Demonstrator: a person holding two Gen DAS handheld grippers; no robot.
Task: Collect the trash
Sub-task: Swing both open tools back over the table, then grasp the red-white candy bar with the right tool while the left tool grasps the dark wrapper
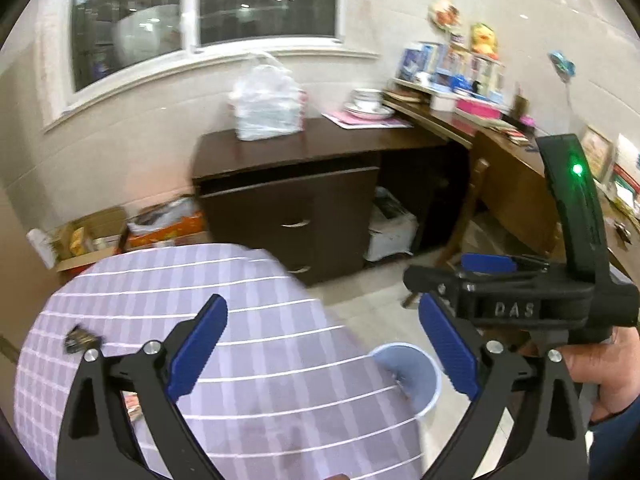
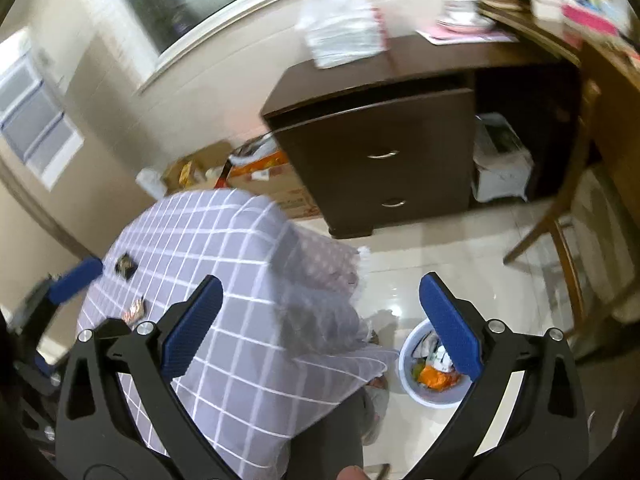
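Observation:
A table under a purple checked cloth (image 1: 224, 312) (image 2: 208, 264) bears two pieces of trash: a dark crumpled wrapper (image 1: 80, 338) (image 2: 126, 266) and a small brownish wrapper (image 2: 134, 311). A pale blue trash bin (image 2: 430, 396) stands on the floor to the table's right and holds orange and white litter; its rim shows in the left wrist view (image 1: 408, 376). My left gripper (image 1: 324, 344) is open and empty above the cloth. My right gripper (image 2: 320, 328) is open and empty, held above the table's right edge and the bin. The right gripper also shows in the left view (image 1: 492, 284).
A dark brown drawer cabinet (image 1: 304, 208) (image 2: 384, 160) stands against the wall with a white plastic bag (image 1: 266, 100) on top. A cluttered wooden desk (image 1: 500, 160) and a chair (image 2: 560, 216) are to the right. Cardboard boxes (image 1: 120, 232) sit on the floor behind the table.

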